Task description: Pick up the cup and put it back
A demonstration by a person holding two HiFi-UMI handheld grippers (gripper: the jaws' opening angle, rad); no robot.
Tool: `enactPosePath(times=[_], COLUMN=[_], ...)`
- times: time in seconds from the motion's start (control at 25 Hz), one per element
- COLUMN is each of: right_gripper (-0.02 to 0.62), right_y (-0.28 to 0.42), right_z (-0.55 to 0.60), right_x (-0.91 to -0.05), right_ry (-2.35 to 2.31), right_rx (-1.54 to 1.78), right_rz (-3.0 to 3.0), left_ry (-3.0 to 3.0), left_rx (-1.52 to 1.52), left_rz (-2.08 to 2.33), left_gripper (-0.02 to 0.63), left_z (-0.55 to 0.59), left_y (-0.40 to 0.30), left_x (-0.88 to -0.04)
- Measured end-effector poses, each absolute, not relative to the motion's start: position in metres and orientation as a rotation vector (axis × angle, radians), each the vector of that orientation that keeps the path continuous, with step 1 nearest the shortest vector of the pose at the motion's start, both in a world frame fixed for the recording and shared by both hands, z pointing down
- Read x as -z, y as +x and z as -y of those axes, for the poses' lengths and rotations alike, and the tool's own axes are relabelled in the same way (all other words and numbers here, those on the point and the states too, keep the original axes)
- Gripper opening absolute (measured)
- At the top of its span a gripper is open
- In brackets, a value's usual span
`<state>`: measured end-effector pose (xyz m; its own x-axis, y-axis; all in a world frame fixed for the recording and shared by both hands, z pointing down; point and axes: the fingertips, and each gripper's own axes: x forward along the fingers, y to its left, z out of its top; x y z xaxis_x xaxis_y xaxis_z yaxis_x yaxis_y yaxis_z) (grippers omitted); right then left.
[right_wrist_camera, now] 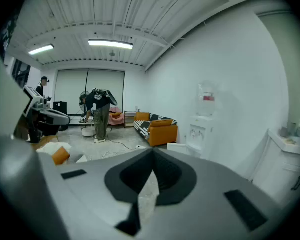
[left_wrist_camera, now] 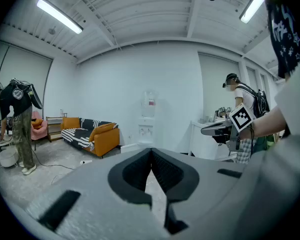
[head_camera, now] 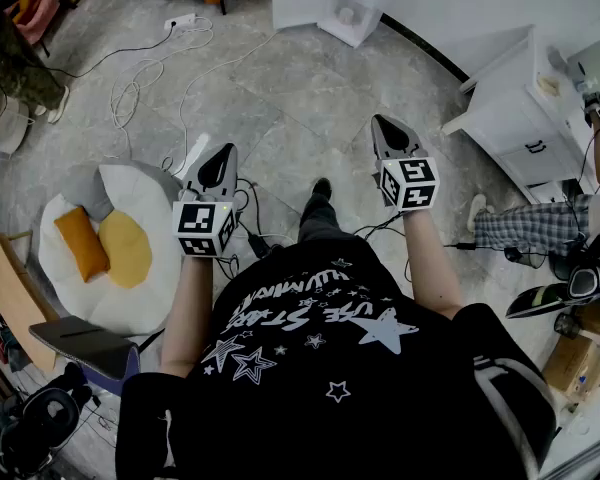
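Grey stone-look floor (head_camera: 280,98) fills most of the head view, with white cables (head_camera: 150,68) looping across it. Beyond it a pale wall (left_wrist_camera: 155,74) closes off the room. An orange sofa (left_wrist_camera: 97,139) with a striped throw stands against this wall, and a white water dispenser (left_wrist_camera: 148,119) stands further along it. A white, egg-shaped cushion (head_camera: 130,298) with a yellow centre lies on the floor at the person's left, and an orange pillow (head_camera: 82,243) rests on it. A white cabinet (head_camera: 520,118) stands at the right.

The cup cannot be made out in any view, so its place, its look and the way it points cannot be told.

The person's black T-shirt (head_camera: 320,368), printed with white stars, fills the foreground. Both forearms reach forward from it.

The left hand-held gripper (head_camera: 225,156) and the right hand-held gripper (head_camera: 380,123) are held side by side, well apart. Both are above the bare floor and point away from the person, dipping a little. On each, the dark jaws are pressed together at the tips, with nothing between them and nothing touched. Only floor shows through the narrow slit behind the tips.

Each hand-held gripper carries a cube with square markers, the left one (head_camera: 202,228) and the right one (head_camera: 410,183), sitting just above the wrist.
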<state>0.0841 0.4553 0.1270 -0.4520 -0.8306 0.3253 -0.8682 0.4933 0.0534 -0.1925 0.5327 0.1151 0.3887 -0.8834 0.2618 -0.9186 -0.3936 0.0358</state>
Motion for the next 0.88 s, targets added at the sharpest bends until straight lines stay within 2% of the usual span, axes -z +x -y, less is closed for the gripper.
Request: enactPosePath(times=[0.48, 0.8, 0.84, 0.88], right_gripper=[0.006, 0.008, 0.022, 0.075], right_y=[0.082, 0.107, 0.11, 0.114], right_z=[-0.466, -0.413, -0.401, -0.388], right_x=[-0.145, -0.15, -0.151, -0.151], right_ry=[1.428, 1.526, 1.525, 1.523], right_rx=[-0.204, -0.279, -0.297, -0.319], right_rz=[2.402, 2.434, 2.452, 2.466], left_ry=[2.421, 2.414, 2.417, 2.421], left_rx=[-0.343, -0.373, -0.377, -0.385], left_rz=[1.544, 1.487, 1.488, 1.487], left_gripper=[0.011, 0.011, 0.011, 0.011], left_z=[-0.543, -0.476, -0.46, -0.444], left_y=[-0.19, -0.171, -0.167, -0.163], left_x=[-0.146, -0.16, -0.159, -0.158])
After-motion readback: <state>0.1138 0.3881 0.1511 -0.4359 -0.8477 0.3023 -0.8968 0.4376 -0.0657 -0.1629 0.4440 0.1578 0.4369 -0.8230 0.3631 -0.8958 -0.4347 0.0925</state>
